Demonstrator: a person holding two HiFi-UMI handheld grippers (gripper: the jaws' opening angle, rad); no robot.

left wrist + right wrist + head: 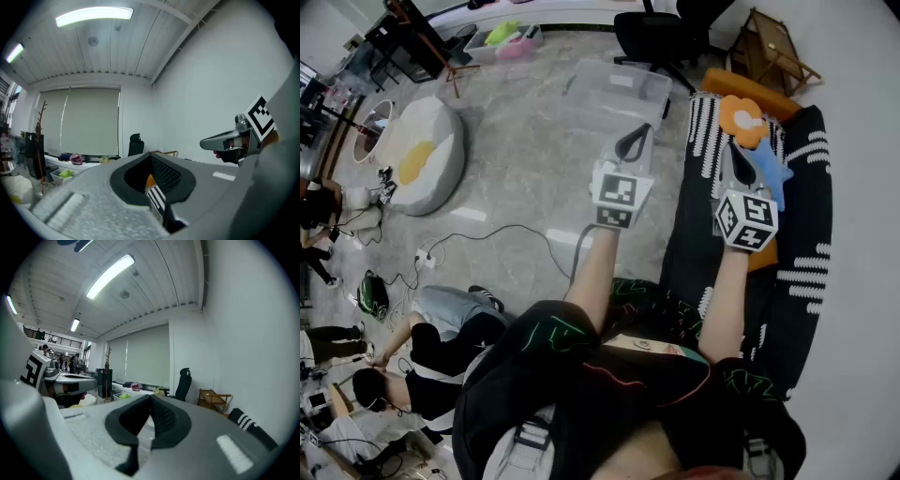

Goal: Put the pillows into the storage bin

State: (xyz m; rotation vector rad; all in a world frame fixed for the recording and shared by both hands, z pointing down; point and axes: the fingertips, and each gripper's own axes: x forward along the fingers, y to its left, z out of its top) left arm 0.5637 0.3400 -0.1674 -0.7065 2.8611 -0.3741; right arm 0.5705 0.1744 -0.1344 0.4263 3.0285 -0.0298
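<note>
Both tools are clamped fully together and carry nothing: the left gripper (632, 142) and the right gripper (739, 159) are held out about level, side by side.

The pillows lie ahead of the right gripper, on the striped sofa (806, 244). An orange flower pillow (741, 118) sits just beyond its tip, a blue pillow (778, 183) just to its right, and an orange bolster (757, 94) lies crosswise farther ahead. We judge the right hand the nearer of the 2 for a first pick, and its jaws must open first.

The clear storage bin (614, 89) stands on the floor (525, 178) ahead of the left gripper, close to the sofa's far left corner.

The sofa's left edge runs away from us between the 2 tools. There is open floor left of the left gripper, a wall (862, 141) right of the sofa, and an office chair (661, 33) beyond the bin.
</note>
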